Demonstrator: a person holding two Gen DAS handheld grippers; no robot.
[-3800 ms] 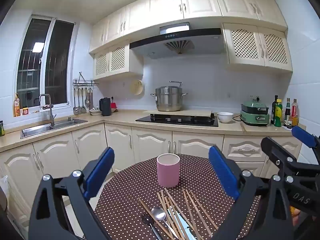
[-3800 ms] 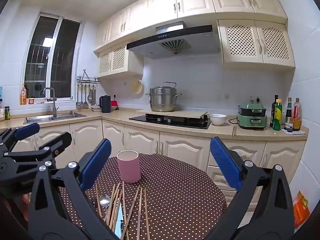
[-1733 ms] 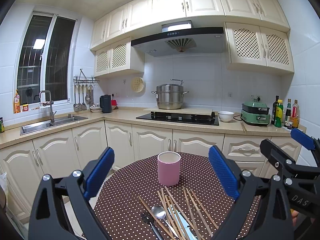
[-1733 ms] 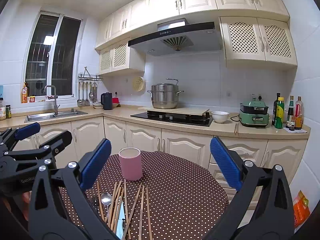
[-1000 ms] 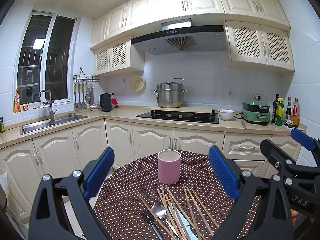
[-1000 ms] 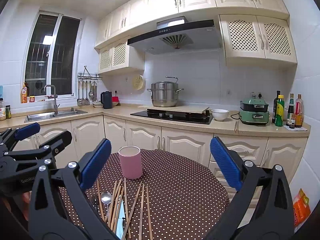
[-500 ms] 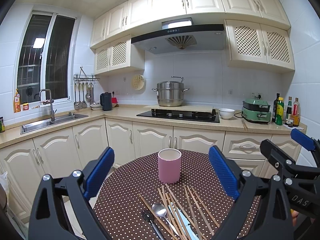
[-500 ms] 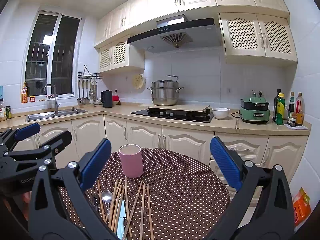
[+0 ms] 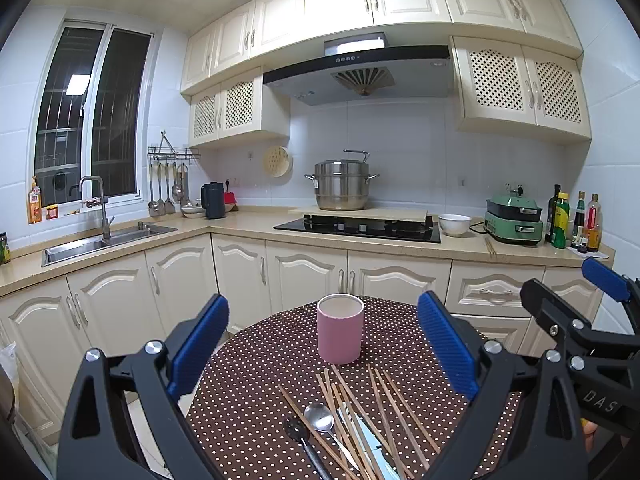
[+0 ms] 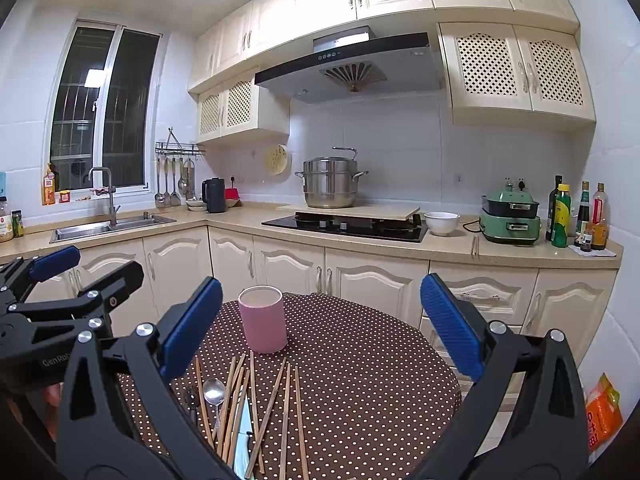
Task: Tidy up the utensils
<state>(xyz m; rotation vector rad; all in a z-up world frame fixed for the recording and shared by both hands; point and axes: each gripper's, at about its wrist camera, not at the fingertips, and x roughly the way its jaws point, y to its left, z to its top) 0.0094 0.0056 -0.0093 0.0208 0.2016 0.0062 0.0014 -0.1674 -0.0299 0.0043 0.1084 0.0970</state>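
A pink cylindrical cup (image 9: pixel 340 329) stands upright on a round table with a brown polka-dot cloth (image 9: pixel 248 396); it also shows in the right wrist view (image 10: pixel 263 319). In front of it lie several wooden chopsticks (image 9: pixel 384 400), a metal spoon (image 9: pixel 319 417), a dark utensil (image 9: pixel 298 432) and a pale blue-handled utensil (image 9: pixel 370 446). The chopsticks (image 10: pixel 256 400) and spoon (image 10: pixel 214 392) also show in the right wrist view. My left gripper (image 9: pixel 324 344) is open and empty above the near table edge. My right gripper (image 10: pixel 320 324) is open and empty beside it.
Cream kitchen cabinets (image 9: pixel 304 276) stand behind the table. The counter holds a steel pot (image 9: pixel 341 186) on a hob, a white bowl (image 9: pixel 454 224), a green cooker (image 9: pixel 514 220), bottles (image 9: pixel 572 222) and a sink (image 9: pixel 104 238). An orange bag (image 10: pixel 604 412) lies on the floor at right.
Both views have shifted slightly, so the cup and utensils sit a little higher. Both grippers stay open and empty. Nothing on the table has moved.
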